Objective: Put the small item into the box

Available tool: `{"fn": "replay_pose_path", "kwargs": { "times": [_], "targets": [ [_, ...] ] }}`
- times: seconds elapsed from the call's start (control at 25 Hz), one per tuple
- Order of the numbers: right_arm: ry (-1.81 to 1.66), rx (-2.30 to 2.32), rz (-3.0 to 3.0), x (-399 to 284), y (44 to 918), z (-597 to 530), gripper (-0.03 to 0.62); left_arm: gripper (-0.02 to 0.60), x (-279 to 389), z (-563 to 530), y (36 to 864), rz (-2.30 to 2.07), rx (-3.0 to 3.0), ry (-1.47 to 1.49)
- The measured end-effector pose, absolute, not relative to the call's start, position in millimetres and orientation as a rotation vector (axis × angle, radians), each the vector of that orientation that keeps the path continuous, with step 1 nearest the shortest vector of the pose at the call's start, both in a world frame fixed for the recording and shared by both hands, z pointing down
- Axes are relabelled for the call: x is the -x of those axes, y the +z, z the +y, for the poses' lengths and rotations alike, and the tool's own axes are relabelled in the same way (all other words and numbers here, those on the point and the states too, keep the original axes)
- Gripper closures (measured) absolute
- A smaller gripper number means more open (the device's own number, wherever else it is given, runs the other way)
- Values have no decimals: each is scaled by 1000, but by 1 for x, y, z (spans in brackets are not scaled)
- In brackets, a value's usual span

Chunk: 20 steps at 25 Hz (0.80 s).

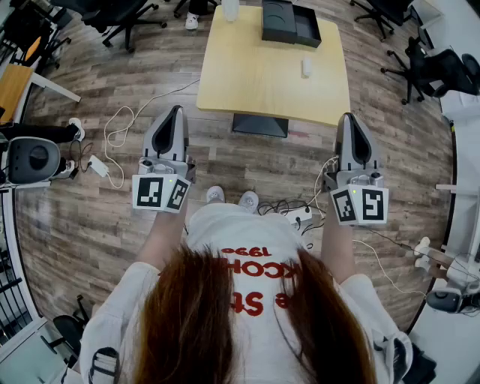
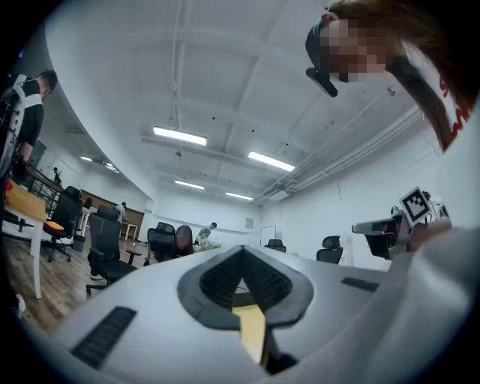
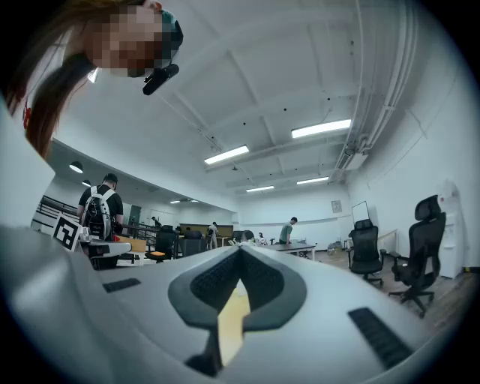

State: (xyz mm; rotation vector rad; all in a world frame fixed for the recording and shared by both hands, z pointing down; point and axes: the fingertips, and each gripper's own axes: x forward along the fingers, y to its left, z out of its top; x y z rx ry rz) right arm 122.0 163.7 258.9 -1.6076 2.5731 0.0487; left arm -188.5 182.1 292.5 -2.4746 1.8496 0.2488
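**Standing short of the table with both grippers clamped on nothing**

Starting at the left, loose cables (image 1: pixel 118 133) trail over the floor, and more lie by the person's feet. A step toward the table (image 1: pixel 247 82) could snag one and jolt the reach.

The left gripper (image 1: pixel 178 111) hangs low in front of the body, short of the table's near edge. Its own view shows the jaws pressed together at the tips with nothing between them. If it goes in as it is, it can only push things, not pick them up.

The box (image 1: pixel 291 22) sits at the table's far edge, black and seemingly in two parts. From here I cannot tell which part is the open one. Dropping the item on the wrong part would leave it outside.

The item (image 1: pixel 306 67) stands alone on the tabletop, near the box and on the right half. It is small and white, so a nudge would likely tip it or send it rolling off.

The right gripper (image 1: pixel 349 118) is the nearer one to the item, yet well apart from it. It too is clenched and empty. Unless its jaws part before arrival, the closed tips are likely to knock the item away.
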Motion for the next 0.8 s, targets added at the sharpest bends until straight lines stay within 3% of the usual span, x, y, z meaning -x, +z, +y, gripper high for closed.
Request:
{"fn": "replay_pose_path", "kwargs": {
  "times": [0.8],
  "targets": [
    [-28,1532,2530,-134,261,168,589,577,178,182,293,1856,2461,250]
  ]
}}
